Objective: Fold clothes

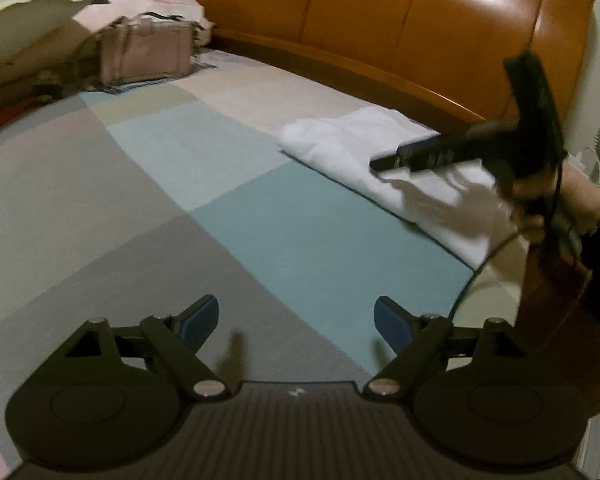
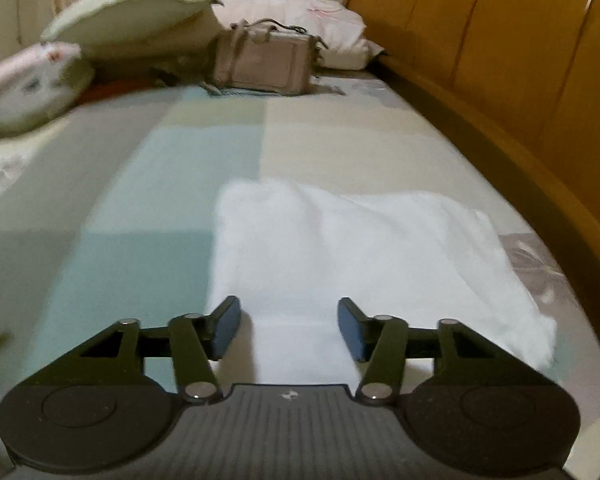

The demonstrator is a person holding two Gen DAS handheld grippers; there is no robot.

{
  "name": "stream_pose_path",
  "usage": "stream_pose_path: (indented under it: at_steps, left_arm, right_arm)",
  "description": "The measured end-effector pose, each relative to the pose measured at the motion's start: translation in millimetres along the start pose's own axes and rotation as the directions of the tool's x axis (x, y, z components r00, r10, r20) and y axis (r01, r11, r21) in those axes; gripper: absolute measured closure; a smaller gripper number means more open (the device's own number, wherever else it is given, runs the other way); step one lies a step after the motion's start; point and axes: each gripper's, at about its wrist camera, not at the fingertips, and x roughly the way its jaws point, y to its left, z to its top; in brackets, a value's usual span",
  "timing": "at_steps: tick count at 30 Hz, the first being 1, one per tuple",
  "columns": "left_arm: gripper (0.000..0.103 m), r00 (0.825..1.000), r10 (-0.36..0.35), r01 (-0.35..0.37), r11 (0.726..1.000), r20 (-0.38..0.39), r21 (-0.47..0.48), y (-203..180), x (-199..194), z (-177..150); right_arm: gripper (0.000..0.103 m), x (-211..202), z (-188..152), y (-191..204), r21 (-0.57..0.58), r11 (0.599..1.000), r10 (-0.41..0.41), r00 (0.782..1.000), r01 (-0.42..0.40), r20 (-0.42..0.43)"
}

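A grey handbag (image 2: 262, 66) stands beside pillows (image 2: 132, 8) on the patchwork bedspread (image 2: 160, 160), against a wooden headboard (image 2: 500, 40).

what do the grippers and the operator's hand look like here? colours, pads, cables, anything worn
Both match: the left hand-held gripper and right hand-held gripper have matte black linkage arms, silver pivot pins, blue finger pads, round black side discs and a ribbed grey base with a small white logo. A thin black cable trails from the right unit. The hand wears a wristband and dark sleeve.

My left gripper (image 1: 296, 322) gapes empty at the frame's bottom; my right gripper (image 2: 289, 330), jaws likewise apart, holds nothing, tilted downward.
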Motion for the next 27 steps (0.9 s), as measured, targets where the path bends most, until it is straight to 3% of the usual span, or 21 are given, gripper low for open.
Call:
stream_pose_path:
  at_steps: [2,5,8,10,14,18,23,27]
  left_arm:
    - [0.016,1.0,0.02,-0.019,1.0,0.016,-0.019,6,-6,-3]
    - [0.015,0.999,0.029,-0.028,0.998,0.018,-0.047,15,-11,-7]
    - [0.015,0.999,0.047,-0.046,0.997,0.017,-0.057,21,-17,-9]
    - [0.015,0.998,0.052,-0.05,0.997,0.023,-0.061,23,-21,-11]
    - [0.014,0.998,0.062,-0.06,0.996,0.032,-0.064,26,-26,-13]
    - [0.014,0.995,0.09,-0.089,0.995,0.032,-0.033,17,-21,-14]
    - [0.013,0.99,0.138,-0.138,0.989,0.008,0.053,2,-22,-17]
    - [0.011,0.987,0.159,-0.159,0.985,-0.002,0.072,-6,-24,-22]
  right_arm:
    - [0.024,3,15,0,-0.009,0.999,-0.041,0.998,0.041,0.051]
    - [0.023,41,23,-4,0.021,0.998,-0.053,0.998,0.053,-0.023]
    - [0.018,61,22,1,0.028,0.996,-0.087,0.995,0.088,-0.043]
    - [0.018,50,27,4,0.02,0.995,-0.092,0.995,0.093,-0.048]
    - [0.015,0,14,0,0.039,0.994,-0.1,0.995,0.099,0.027]
    - [0.014,-5,-38,-8,0.075,0.991,-0.11,0.993,0.113,-0.05]
    - [0.013,-43,-55,-21,0.135,0.986,-0.106,0.994,0.102,0.028]
    - [0.01,-44,-56,-42,0.145,0.983,-0.128,0.988,0.115,0.085]
